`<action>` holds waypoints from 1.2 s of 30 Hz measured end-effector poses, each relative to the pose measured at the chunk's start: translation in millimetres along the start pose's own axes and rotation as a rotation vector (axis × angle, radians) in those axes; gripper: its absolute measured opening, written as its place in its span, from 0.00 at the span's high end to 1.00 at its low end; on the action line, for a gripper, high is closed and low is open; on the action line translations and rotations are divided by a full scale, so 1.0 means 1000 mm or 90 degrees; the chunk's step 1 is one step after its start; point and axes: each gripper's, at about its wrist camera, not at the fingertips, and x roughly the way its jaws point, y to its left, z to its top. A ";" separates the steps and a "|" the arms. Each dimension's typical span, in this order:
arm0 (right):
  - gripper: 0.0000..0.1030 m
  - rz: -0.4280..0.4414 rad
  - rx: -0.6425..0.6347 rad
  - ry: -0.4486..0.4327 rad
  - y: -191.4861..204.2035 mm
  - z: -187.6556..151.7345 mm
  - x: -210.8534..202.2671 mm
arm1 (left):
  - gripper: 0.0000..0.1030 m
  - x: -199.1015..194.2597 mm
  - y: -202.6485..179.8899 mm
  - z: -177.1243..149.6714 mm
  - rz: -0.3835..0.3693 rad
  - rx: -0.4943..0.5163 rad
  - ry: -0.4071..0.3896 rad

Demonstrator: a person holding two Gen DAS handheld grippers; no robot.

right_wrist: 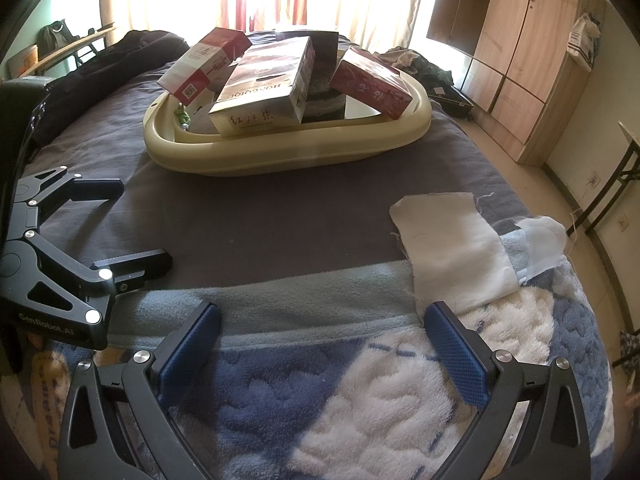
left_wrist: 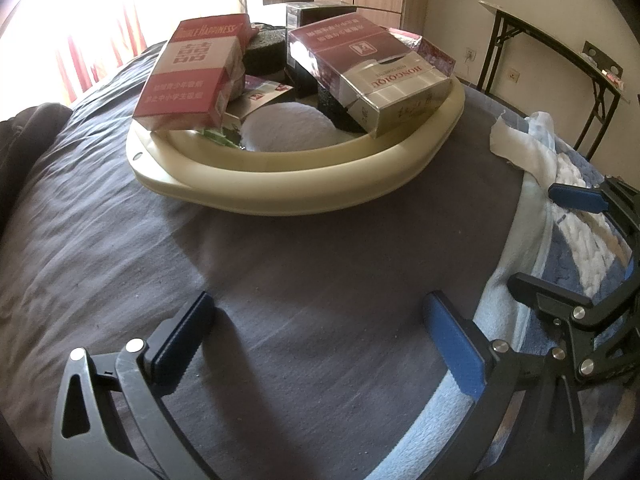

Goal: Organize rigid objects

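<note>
The cream plastic basin sits on the grey bedsheet and serves as the landmark. At its left rim leans a red-and-white Double Happiness carton, tipped over the edge. In the middle a maroon-and-silver Hongqiqu carton lies slanted across dark sponge blocks. At the right rim rests a red carton. Nearer than the basin, the left gripper hovers over the sheet, jaws wide and empty. To the right of it the right gripper hangs over a blue fleece blanket, also spread wide with nothing held, beside a white cloth. The pile looks loosely stacked; nudging one carton would likely slide the left one off the rim onto the bed.
</note>
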 end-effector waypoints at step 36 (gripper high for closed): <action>0.00 -0.005 -0.002 -0.003 0.001 0.000 0.000 | 0.00 0.000 -0.003 0.001 -0.001 -0.002 0.000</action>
